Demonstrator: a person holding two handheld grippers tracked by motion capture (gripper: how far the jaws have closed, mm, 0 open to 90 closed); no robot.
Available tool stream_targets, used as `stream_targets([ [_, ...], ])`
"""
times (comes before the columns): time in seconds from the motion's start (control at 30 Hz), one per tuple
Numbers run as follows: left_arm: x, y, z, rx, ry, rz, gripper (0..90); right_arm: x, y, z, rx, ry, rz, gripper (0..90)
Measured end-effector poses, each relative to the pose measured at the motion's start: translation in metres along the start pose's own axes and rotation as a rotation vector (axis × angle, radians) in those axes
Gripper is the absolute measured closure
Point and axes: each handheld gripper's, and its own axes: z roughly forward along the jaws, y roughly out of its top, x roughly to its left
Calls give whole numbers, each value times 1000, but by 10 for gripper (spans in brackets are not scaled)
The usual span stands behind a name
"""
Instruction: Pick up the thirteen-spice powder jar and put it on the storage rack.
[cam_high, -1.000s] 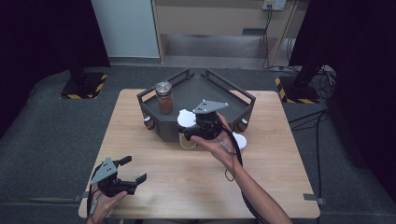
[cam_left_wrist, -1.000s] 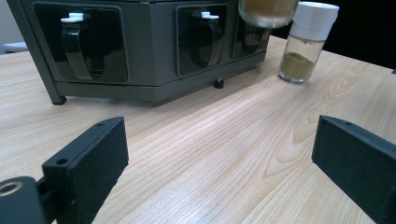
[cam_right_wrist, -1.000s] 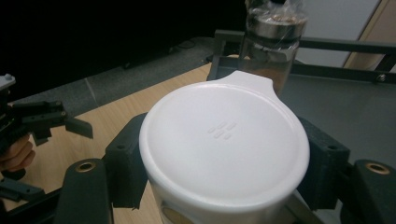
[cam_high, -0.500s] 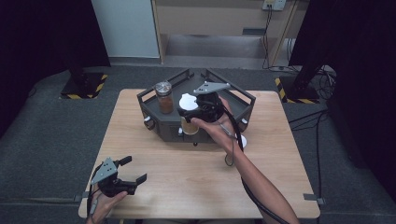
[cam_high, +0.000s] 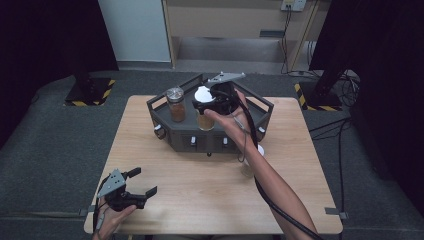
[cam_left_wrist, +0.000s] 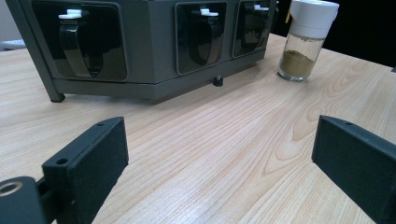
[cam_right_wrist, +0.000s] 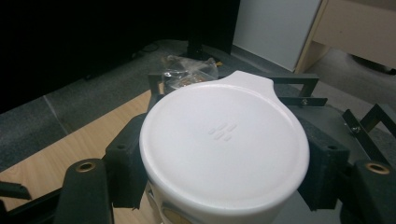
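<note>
The right gripper (cam_right_wrist: 224, 161), fingers clamped on the white-capped jar (cam_high: 204, 111) (held by its cap), could clip the rack (cam_high: 260, 107); left gripper (cam_high: 131, 192) fingers stand apart.

- The dark rack (cam_high: 210, 131) blocks the tabletop's (cam_high: 200, 200) far middle; a metal-lidded jar (cam_high: 175, 104) stands in it.
- A white-capped spice jar (cam_left_wrist: 306, 39) stands toward the right edge.
- The near half lies open.

Counting up: three spice jars on show, two white-capped (cam_high: 202, 95) (cam_left_wrist: 308, 39) and one metal-lidded (cam_high: 175, 104); one dark rack (cam_high: 260, 107) with three dispenser slots along its front (cam_left_wrist: 86, 44); one table (cam_high: 210, 190); two grippers (cam_high: 131, 191) (cam_high: 212, 102)
</note>
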Motion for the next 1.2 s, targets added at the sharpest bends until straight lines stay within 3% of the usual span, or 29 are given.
stream_targets([
  [0.33,0,0,1,4,0,-2,26,-7,8,14,4,-61,33,308],
  [0.7,0,0,1,1,1,-7,26,-12,0,32,11,-129,78,308],
  [1.2,1,0,1,2,0,-7,26,-17,-8,46,27,-153,101,308],
])
